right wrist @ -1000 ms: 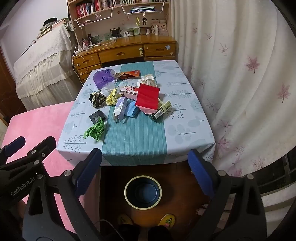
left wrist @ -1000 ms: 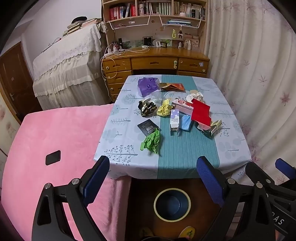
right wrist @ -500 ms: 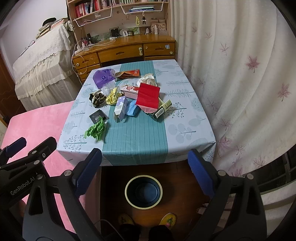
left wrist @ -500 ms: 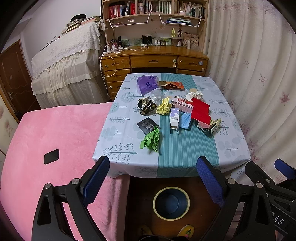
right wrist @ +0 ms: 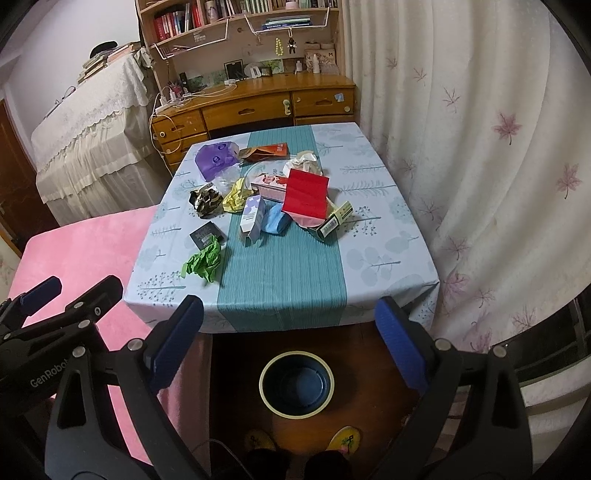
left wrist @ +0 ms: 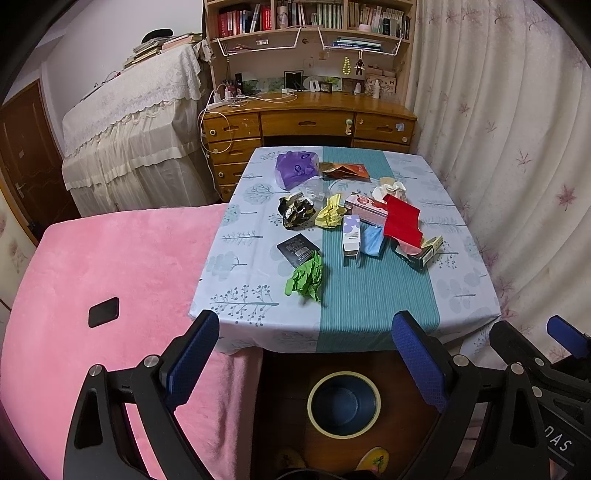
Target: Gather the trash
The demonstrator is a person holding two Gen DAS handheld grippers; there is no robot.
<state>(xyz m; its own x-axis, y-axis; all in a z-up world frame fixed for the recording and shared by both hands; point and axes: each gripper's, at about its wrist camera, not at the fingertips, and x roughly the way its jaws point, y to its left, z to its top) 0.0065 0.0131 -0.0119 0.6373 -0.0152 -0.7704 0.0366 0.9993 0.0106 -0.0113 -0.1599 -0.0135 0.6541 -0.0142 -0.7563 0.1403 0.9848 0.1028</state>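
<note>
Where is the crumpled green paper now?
The crumpled green paper lies on the table, left of the teal stripe, nearest the front edge, touching the black card.

Ahead of you the worktop (left wrist: 461, 280) wears a pale tree-print cloth with a teal stripe. Behind it stands a wooden desk (left wrist: 310, 122) under a bookshelf (left wrist: 310, 18). Leaf-patterned curtains (right wrist: 480, 147) hang to your right, a pink blanket (left wrist: 110, 266) spreads left, and the floor (right wrist: 369, 343) is dark wood.
</note>
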